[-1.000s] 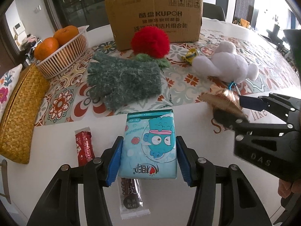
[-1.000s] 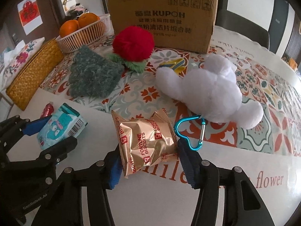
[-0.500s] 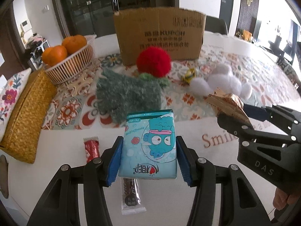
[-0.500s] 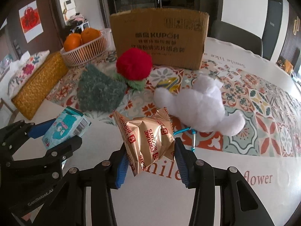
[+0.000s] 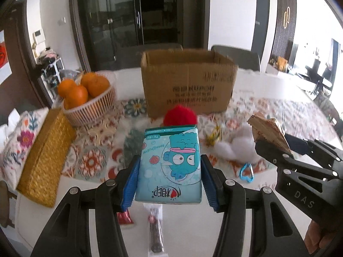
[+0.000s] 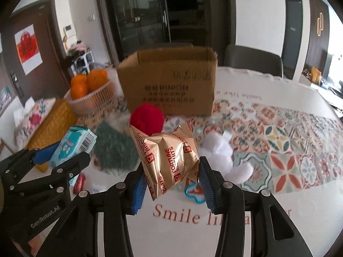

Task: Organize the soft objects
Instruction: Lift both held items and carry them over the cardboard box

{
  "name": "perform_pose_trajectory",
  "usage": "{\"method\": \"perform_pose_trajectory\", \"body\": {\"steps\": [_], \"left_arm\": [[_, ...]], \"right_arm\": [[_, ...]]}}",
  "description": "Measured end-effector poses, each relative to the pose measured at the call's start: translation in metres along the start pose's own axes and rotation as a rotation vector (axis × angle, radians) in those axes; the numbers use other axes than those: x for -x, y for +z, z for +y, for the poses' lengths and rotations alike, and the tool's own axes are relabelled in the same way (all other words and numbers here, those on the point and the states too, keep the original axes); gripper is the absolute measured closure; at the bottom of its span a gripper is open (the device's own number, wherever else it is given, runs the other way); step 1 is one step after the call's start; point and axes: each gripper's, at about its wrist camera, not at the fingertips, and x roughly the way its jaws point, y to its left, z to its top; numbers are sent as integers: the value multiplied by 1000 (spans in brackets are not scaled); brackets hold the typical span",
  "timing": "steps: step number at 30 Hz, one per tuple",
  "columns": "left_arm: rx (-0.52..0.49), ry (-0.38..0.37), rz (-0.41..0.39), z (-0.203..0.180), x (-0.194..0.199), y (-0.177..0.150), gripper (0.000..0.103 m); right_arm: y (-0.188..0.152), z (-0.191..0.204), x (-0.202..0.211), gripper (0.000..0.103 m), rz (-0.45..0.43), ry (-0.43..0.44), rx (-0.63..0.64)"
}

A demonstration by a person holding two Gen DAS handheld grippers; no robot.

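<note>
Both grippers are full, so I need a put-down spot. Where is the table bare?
Bare: the white strip with red lettering nearest the grippers, and the patterned cloth right of the white plush. Crowded: before the cardboard box, around red pompom and green glove.

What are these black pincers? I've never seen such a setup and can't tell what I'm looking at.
No robot here: a person holds a two-finger claw in each hand, each with a fisheye camera looking along its fingers. The left claw grips a blue tissue pack; the right claw grips a gold biscuit bag. Each view also shows the other claw at its side. On the table lie a cardboard box, red pompom, green glove, white plush, and a basket of oranges.
</note>
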Motion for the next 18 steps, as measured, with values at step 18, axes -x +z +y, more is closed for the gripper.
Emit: {"method": "perform_pose_trajectory", "body": {"steps": [18], "left_arm": [[3, -7, -161, 13, 20, 94, 49]], "right_arm": [[90, -2, 16, 56, -135, -6, -55]]}}
